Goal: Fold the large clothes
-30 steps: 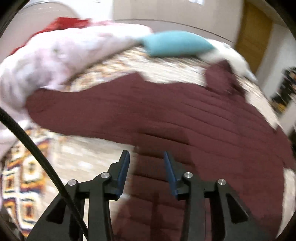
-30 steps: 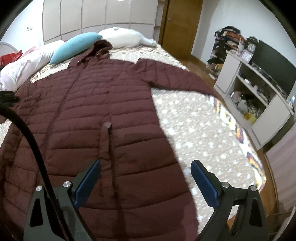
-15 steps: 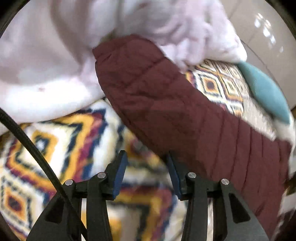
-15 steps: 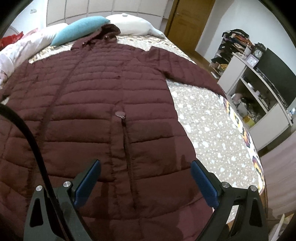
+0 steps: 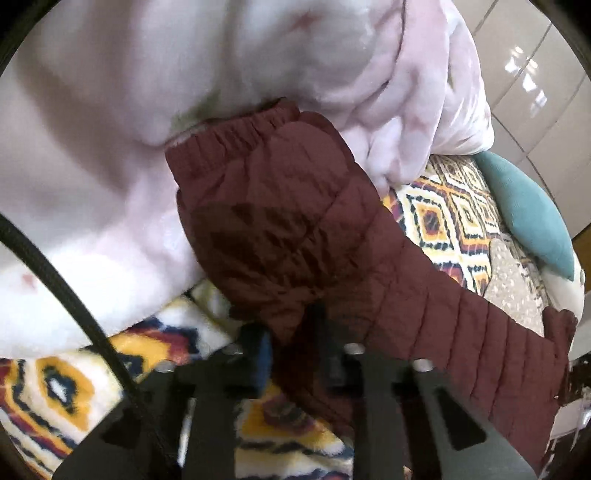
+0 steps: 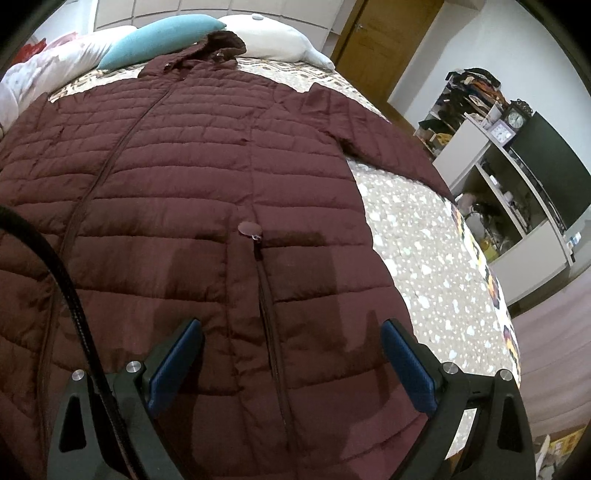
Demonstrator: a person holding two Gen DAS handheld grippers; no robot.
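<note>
Maroon quilted puffer coat [image 6: 177, 192] lies flat, front up, zipped, across the bed with the patterned cream bedspread [image 6: 417, 258]; hood toward the teal pillow [image 6: 162, 35] at the headboard end. One coat sleeve [image 5: 295, 236] runs out sideways, elastic cuff butting the pale pink fleece blanket [image 5: 184, 74] heaped beside the coat. Left tongs [image 5: 291, 332] clamped together on that sleeve, short of the cuff, fabric pinched between the pads. Right tongs [image 6: 291, 354] wide apart, gripping nothing, above the coat's lower front, straddling the pocket zip. White shelf unit [image 6: 517, 206] beyond the bed's far side from the coat.
</note>
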